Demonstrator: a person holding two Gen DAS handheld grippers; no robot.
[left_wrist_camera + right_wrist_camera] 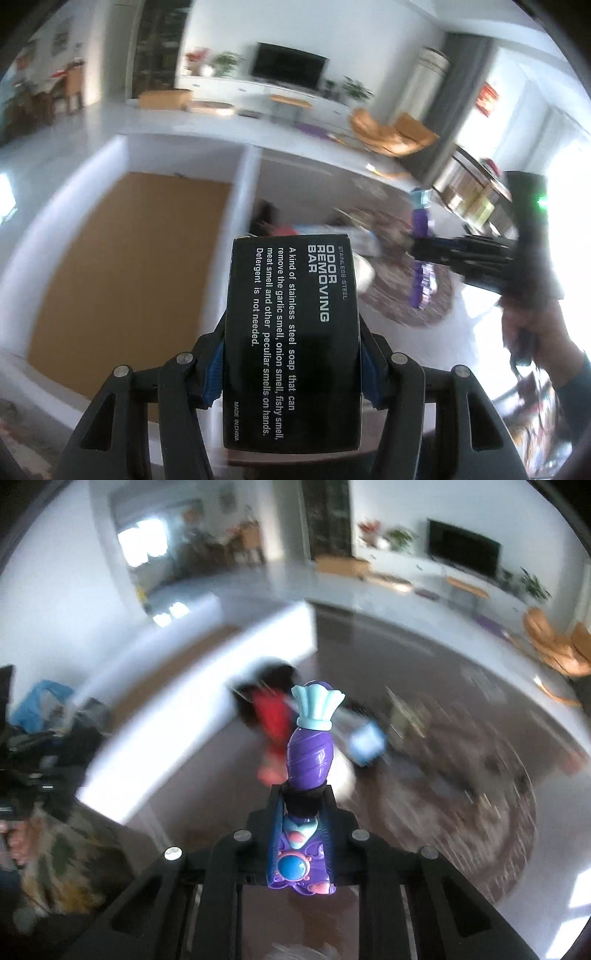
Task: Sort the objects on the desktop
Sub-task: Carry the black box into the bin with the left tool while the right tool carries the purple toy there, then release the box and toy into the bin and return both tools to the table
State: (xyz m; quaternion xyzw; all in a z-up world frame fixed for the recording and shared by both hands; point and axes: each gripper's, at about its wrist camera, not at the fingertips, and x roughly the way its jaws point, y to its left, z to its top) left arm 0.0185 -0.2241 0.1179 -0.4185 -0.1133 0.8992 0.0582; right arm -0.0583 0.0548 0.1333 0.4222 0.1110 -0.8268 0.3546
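Your left hand-held gripper (291,354) is pinching a black soap box (293,332) across its sides, the blue pads pressed on its lower half, so most of the box stands out beyond the jaws toward 12 o'clock. Your right hand-held gripper (304,834) is pressed together on a purple toy (308,771), gripping it at its lower body with the long neck and pale blue top sticking out ahead. Both things appear lifted clear of the desk (424,664).

The box is smooth and glossy; a sharp swing could let it slide or pivot between the pads. The toy is curved and top-heavy as held, so it may twist in the grip or catch its tip on the white-walled bin (243,177) at 11 o'clock in the left wrist view. The remaining clutter (362,746) lies blurred beneath you; carrying low could knock it. In the left view your right tool sits at 3 o'clock, near enough to collide if both hands head for the same compartment.
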